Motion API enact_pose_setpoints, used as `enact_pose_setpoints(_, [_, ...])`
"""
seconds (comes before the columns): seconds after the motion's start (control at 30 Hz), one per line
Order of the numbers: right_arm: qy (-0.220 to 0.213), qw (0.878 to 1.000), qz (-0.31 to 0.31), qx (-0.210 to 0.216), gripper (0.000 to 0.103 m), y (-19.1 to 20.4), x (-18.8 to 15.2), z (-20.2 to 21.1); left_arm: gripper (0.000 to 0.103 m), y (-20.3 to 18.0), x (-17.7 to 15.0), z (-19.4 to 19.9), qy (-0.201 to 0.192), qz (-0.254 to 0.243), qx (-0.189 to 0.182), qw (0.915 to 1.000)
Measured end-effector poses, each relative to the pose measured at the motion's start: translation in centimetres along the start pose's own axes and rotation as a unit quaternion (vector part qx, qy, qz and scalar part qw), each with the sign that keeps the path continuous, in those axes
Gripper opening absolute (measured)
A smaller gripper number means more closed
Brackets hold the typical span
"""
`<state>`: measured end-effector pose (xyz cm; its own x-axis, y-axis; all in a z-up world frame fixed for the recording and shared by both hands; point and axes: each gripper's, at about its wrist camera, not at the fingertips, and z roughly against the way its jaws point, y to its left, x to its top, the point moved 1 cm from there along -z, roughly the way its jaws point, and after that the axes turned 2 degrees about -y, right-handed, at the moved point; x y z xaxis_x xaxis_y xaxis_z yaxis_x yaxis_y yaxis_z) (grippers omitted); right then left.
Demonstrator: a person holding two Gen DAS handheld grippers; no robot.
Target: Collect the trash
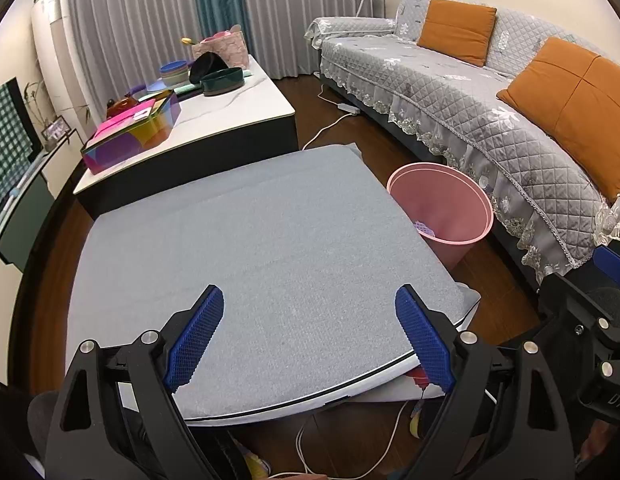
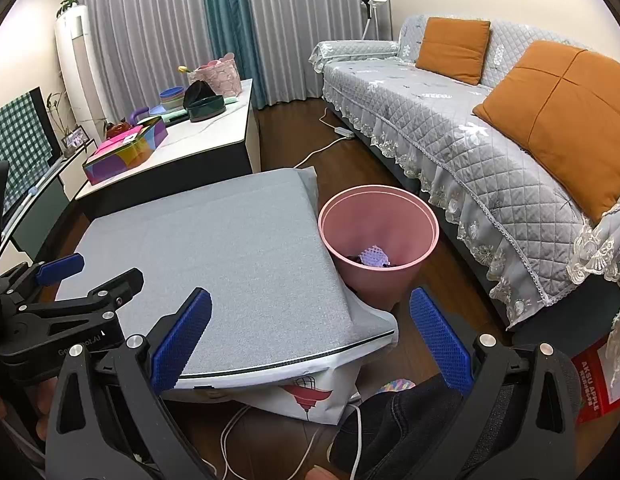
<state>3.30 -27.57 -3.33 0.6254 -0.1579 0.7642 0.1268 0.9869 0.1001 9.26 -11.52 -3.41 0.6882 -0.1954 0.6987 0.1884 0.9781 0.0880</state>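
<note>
A pink bin [image 1: 442, 208] [image 2: 378, 236] stands on the floor at the right edge of the grey-topped table [image 1: 270, 260] [image 2: 214, 248]. Inside it lie a purple mesh scrap [image 2: 375, 257] [image 1: 424, 227] and some dark pieces. My left gripper [image 1: 310, 328] hovers open over the table's near edge, with nothing between its blue pads. My right gripper [image 2: 310, 332] is open too, above the table's near right corner and short of the bin. The left gripper's body [image 2: 62, 312] shows at the left of the right wrist view. No trash shows on the table top.
A grey quilted sofa [image 1: 490, 100] with orange cushions runs along the right. A white coffee table [image 1: 214, 112] behind carries bowls and a colourful box [image 1: 130, 136]. White cables [image 2: 326, 144] cross the wooden floor. A person's dark-trousered leg [image 2: 398, 424] and a red box [image 2: 598, 380] sit near right.
</note>
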Motion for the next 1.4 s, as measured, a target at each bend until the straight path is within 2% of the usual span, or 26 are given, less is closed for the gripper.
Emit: enact_pose_setpoints(1.4, [-0.002,1.0,0.005,0.0,0.098,0.59,0.25,0.21,0.085,0.84,-0.44,0.26,0.002,0.003,0.0,1.0])
